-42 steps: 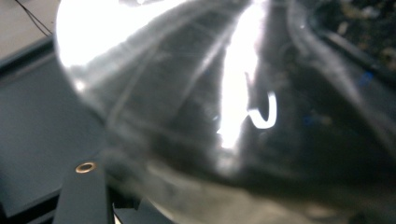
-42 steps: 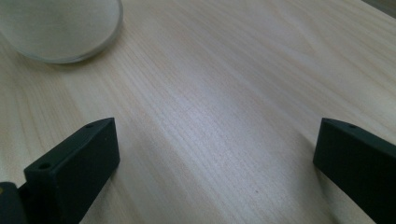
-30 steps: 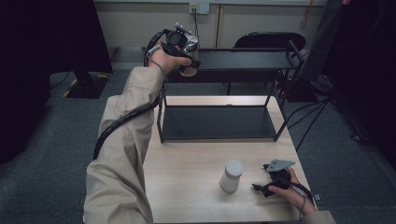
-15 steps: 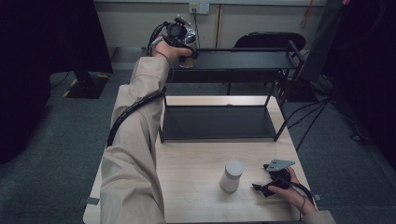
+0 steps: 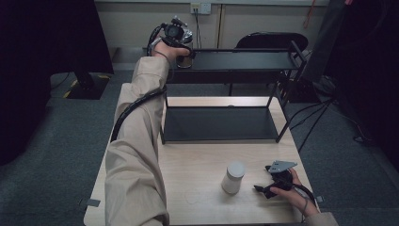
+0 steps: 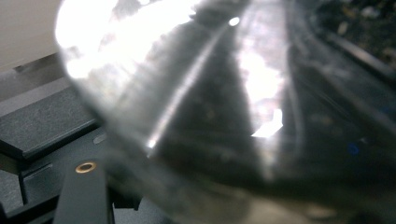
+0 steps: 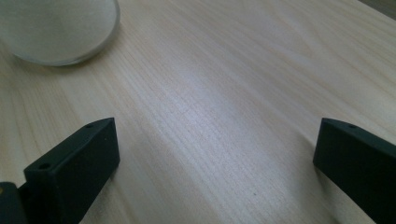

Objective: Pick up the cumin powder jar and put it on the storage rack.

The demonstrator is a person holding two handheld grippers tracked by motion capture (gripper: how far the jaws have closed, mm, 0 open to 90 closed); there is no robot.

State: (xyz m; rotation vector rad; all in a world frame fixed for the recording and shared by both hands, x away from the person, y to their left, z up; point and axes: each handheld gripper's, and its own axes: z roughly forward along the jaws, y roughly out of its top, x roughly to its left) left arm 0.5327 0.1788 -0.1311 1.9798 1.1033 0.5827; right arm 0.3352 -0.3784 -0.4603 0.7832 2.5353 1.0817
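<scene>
My left gripper (image 5: 184,43) is stretched far out to the left end of the black rack's top shelf (image 5: 244,61). It is shut on a clear shiny jar (image 5: 187,60), whose base is at shelf level; whether it rests there I cannot tell. The jar (image 6: 210,116) looms blurred and glaring right in front of the left gripper view, above the dark shelf. A white cylindrical container (image 5: 234,177) stands on the wooden table (image 5: 202,155). Just right of it my right gripper (image 5: 263,189) lies on the table, open, with bare wood between its jaws (image 7: 215,163) and the container (image 7: 56,28) ahead to the left.
The rack's lower shelf (image 5: 219,123) sits on the far half of the table. A dark chair (image 5: 270,40) stands behind the rack, and cables (image 5: 315,117) trail down at its right side. The long left sleeve (image 5: 136,150) crosses the table's left side.
My left arm has stretched farther out, carrying the jar away from me over the top shelf's left end. The right gripper and the white container have stayed put.
</scene>
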